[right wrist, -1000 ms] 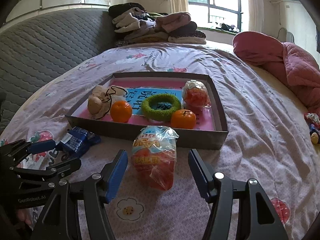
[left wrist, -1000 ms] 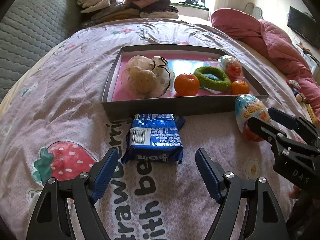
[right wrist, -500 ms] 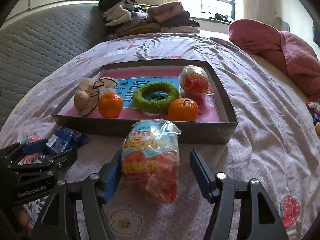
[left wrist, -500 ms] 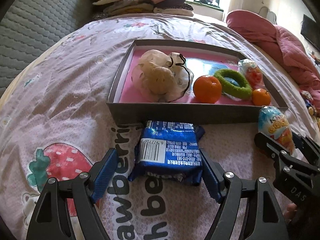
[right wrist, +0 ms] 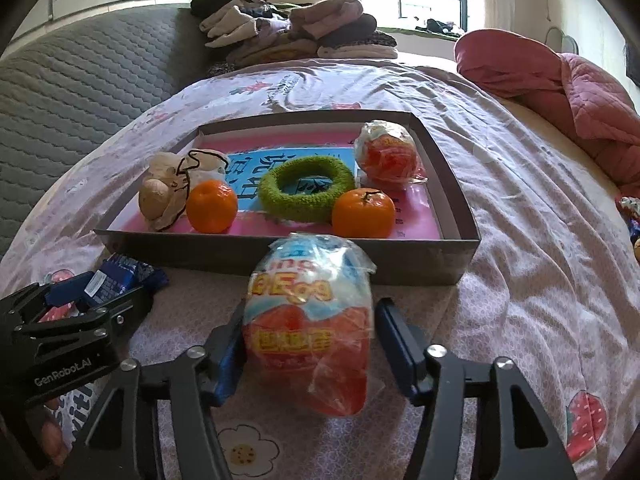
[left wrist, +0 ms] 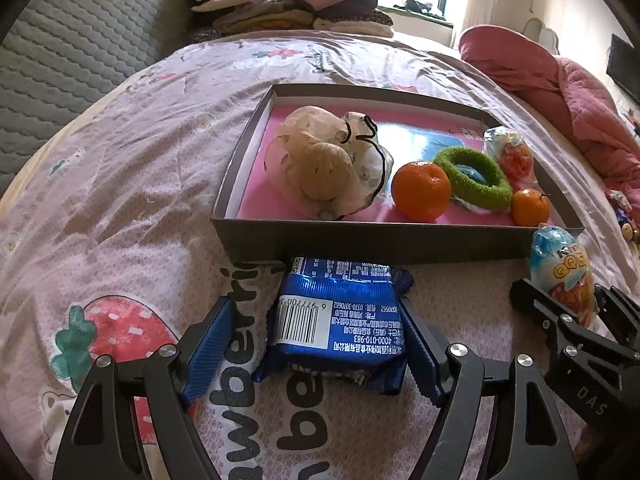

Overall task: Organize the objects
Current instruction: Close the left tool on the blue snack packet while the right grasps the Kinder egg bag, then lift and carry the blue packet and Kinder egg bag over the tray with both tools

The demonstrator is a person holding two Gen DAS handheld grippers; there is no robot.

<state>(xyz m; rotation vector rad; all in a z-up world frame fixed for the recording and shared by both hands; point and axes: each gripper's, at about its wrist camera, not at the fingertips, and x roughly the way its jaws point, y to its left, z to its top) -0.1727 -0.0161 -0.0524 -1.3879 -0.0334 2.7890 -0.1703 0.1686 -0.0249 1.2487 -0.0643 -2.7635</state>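
A blue snack packet [left wrist: 340,320] lies on the bedspread just in front of the grey tray [left wrist: 376,240]. My left gripper [left wrist: 316,344] is open with its blue fingers on either side of the packet. A wrapped toy egg [right wrist: 312,332] lies in front of the tray [right wrist: 460,256], between the open fingers of my right gripper [right wrist: 310,344]. The tray holds a bagged bun [left wrist: 320,168], two oranges [left wrist: 420,190], a green ring [left wrist: 472,178] and another wrapped egg [right wrist: 388,156].
Folded clothes [left wrist: 288,4] are stacked at the far end of the bed. A red quilt [right wrist: 560,76] lies at the right. A grey padded headboard [right wrist: 80,80] runs along the left. Small toys [left wrist: 620,208] lie at the right bed edge.
Both grippers have moved forward toward the tray. The packet now sits between the left fingers and the egg between the right fingers; both openings have narrowed.
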